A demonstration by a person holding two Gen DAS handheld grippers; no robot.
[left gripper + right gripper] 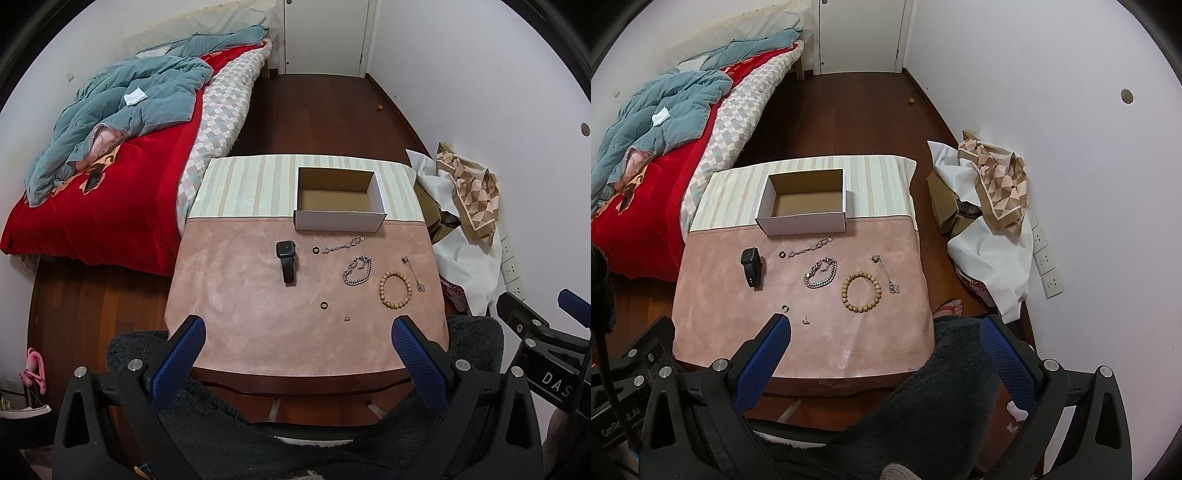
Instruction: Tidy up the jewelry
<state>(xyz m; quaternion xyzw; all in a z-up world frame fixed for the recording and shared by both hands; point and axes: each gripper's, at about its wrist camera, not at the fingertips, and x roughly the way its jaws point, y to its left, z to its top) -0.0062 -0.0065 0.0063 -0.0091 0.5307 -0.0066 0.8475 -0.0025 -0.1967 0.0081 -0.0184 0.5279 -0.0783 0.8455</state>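
An empty white cardboard box point(339, 218) point(801, 225) stands at the back of a pink cloth point(240, 295) point(713, 295). In front of it lie a black smartwatch point(286, 258) point(751, 266), a thin silver chain point(343, 245) point(810, 246), a heavy silver bracelet point(356, 271) point(820, 274), a wooden bead bracelet point(395, 290) point(861, 292), a silver necklace point(413, 273) point(886, 273), two small rings point(324, 305) point(785, 307) and a tiny earring point(347, 317) point(805, 321). My left gripper point(298, 332) and right gripper point(886, 332) are open and empty, above the table's near edge.
A bed with a red blanket point(110, 206) stands left of the table. Crumpled paper and a patterned bag point(993, 192) lie at the right wall. A dark fleece garment point(942, 387) covers the person's lap below the table edge. The right gripper's body point(546, 343) shows at the left view's right edge.
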